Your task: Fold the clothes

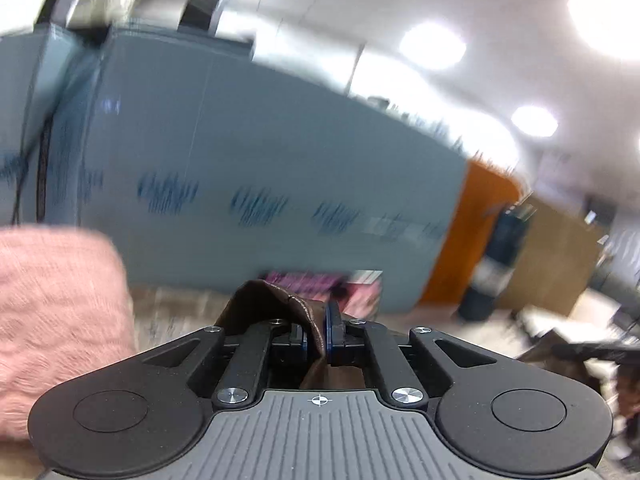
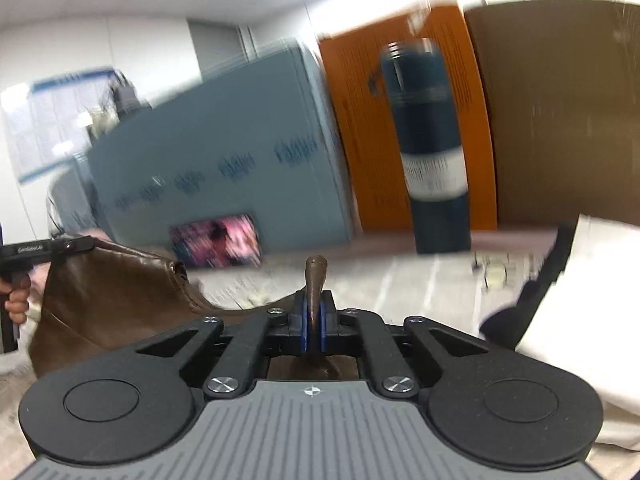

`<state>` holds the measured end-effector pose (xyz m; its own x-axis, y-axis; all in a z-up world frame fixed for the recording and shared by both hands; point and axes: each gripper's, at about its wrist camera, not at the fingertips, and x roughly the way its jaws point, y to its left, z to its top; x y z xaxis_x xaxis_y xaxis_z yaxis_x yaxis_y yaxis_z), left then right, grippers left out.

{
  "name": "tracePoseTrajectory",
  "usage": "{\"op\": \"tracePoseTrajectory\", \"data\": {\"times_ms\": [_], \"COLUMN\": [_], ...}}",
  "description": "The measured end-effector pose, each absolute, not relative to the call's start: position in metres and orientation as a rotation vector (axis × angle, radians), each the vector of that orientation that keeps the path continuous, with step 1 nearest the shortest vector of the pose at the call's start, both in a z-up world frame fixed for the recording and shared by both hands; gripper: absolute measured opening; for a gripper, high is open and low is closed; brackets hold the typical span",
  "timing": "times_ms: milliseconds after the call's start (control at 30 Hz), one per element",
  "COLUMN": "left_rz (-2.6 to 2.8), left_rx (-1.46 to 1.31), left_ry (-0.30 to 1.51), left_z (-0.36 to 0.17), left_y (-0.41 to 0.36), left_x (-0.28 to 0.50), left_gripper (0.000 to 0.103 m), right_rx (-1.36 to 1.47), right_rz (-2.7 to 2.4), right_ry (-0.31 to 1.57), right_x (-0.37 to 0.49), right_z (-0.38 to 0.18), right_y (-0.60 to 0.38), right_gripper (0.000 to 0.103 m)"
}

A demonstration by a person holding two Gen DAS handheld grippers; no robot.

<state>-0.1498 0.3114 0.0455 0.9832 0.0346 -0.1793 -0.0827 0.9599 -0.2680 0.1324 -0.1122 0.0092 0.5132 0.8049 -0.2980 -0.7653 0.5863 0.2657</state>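
A brown leather-like garment hangs stretched between both grippers, lifted off the table. My left gripper is shut on a folded brown edge of it. My right gripper is shut on another brown corner that pokes up between the blue pads. In the right wrist view the other gripper shows at far left, held by a hand, with the garment draping down from it. Both views are motion-blurred.
A pink fuzzy garment lies at the left. A dark blue bottle stands by an orange panel and a cardboard box. A grey-blue partition runs behind, with a pink picture at its base. White cloth lies right.
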Motion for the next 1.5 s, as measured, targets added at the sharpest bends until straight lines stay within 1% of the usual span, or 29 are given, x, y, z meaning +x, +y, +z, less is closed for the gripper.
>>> {"op": "tracePoseTrajectory", "data": {"times_ms": [200,333,467,600,700,733,767,800,833,867,900,933,967,1000,1100,1133,1200,1333,1400,1433,1467,1500], "left_rz": [-0.068,-0.219,-0.319,-0.366,-0.389,-0.389,-0.373,-0.352,-0.315,-0.275,-0.235,-0.195,-0.154,-0.102,0.056,0.100,0.156,0.217,0.224,0.227,0.230,0.234], "left_rx": [-0.284,-0.266,-0.286,-0.323,-0.368,-0.381,-0.392,-0.411,-0.433,-0.456,-0.478,-0.501,-0.523,-0.529,-0.538,-0.548,-0.544,-0.506,-0.468,-0.448,-0.428,-0.395], "left_ry": [0.021,-0.045,0.031,0.152,0.255,0.275,0.285,0.286,0.270,0.251,0.231,0.212,0.192,0.192,0.260,0.291,0.342,0.452,0.508,0.535,0.563,0.576], "left_z": [0.058,0.054,0.037,0.016,-0.005,-0.010,-0.016,-0.019,-0.020,-0.019,-0.019,-0.019,-0.019,-0.017,-0.010,-0.009,-0.010,-0.017,-0.023,-0.026,-0.030,-0.031], "left_y": [0.289,0.278,0.276,0.272,0.268,0.270,0.273,0.278,0.284,0.289,0.295,0.300,0.306,0.309,0.321,0.325,0.329,0.328,0.323,0.321,0.319,0.314], "left_x": [-0.237,-0.299,-0.340,-0.359,-0.363,-0.366,-0.367,-0.372,-0.376,-0.379,-0.383,-0.386,-0.390,-0.387,-0.352,-0.337,-0.305,-0.259,-0.243,-0.235,-0.226,-0.223], "left_gripper": [0.005,0.005,0.006,0.009,0.014,0.019,0.030,0.047,0.058,0.074,0.076,0.076,0.078,0.081,0.081,0.081,0.081,0.079,0.077,0.072,0.055,0.036], "right_rx": [0.141,0.167,0.185,0.201,0.192,0.188,0.187,0.194,0.201,0.208,0.215,0.222,0.232,0.257,0.318,0.331,0.356,0.369,0.374,0.377,0.379,0.381], "right_rz": [0.973,0.955,0.907,0.883,0.860,0.850,0.838,0.822,0.806,0.789,0.773,0.756,0.745,0.756,0.797,0.808,0.823,0.735,0.689,0.666,0.642,0.614], "right_ry": [0.258,0.212,0.233,0.302,0.352,0.367,0.378,0.368,0.359,0.350,0.341,0.332,0.321,0.308,0.318,0.331,0.363,0.552,0.646,0.692,0.739,0.782], "right_x": [0.074,0.020,-0.025,-0.056,-0.074,-0.080,-0.085,-0.087,-0.089,-0.092,-0.094,-0.096,-0.098,-0.096,-0.071,-0.060,-0.036,0.030,0.064,0.080,0.097,0.112], "right_z": [0.034,0.036,0.024,0.006,-0.005,-0.009,-0.011,-0.010,-0.009,-0.008,-0.006,-0.005,-0.004,-0.001,0.006,0.010,0.016,0.008,0.004,0.002,0.000,-0.003], "right_y": [-0.150,-0.190,-0.221,-0.239,-0.249,-0.253,-0.257,-0.263,-0.268,-0.274,-0.280,-0.285,-0.291,-0.294,-0.285,-0.278,-0.262,-0.212,-0.187,-0.174,-0.162,-0.150], "right_gripper": [0.004,0.004,0.004,0.004,0.006,0.009,0.012,0.018,0.030,0.045,0.053,0.067,0.076,0.078,0.083,0.088,0.089,0.089,0.085,0.082,0.077,0.072]}}
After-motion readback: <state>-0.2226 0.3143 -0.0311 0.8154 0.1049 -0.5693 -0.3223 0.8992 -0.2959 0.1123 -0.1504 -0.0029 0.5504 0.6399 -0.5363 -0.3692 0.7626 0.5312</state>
